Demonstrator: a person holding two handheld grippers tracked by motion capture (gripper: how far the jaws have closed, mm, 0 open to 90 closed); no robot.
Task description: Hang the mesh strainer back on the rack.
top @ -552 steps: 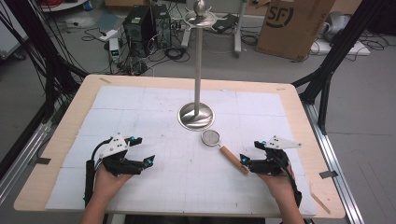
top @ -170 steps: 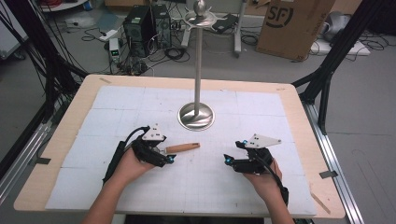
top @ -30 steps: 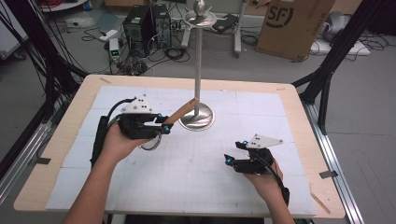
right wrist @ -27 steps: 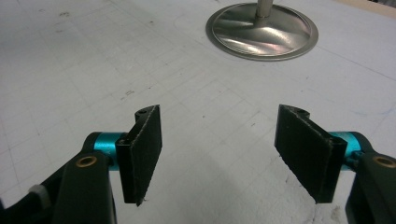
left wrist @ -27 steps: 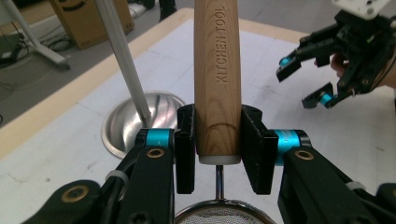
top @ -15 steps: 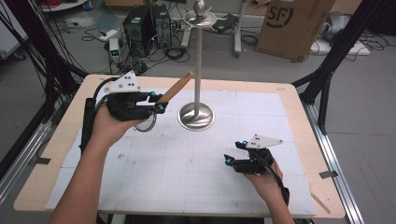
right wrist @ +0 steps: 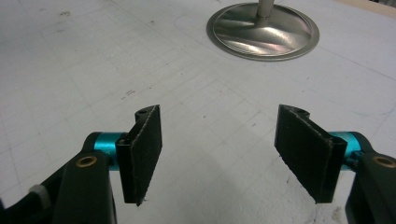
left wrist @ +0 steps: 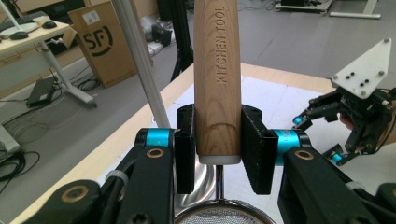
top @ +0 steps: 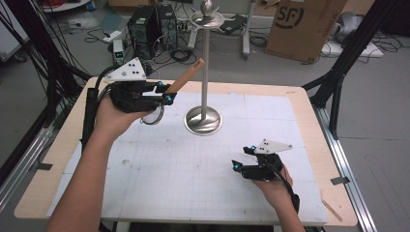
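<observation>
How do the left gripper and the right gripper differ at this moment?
The left gripper has its jaws shut on a strainer's wooden handle; the right gripper has its jaws open and holds nothing. The left is lifted near the stand's pole; the right sits low over the white mat. Both are hand-held.

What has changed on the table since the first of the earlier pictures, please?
The left gripper took hold of the strainer by its wooden handle and lifted it off the table toward the far left, beside the metal stand. The right gripper stayed open and low on the mat; the stand stayed put.
</observation>
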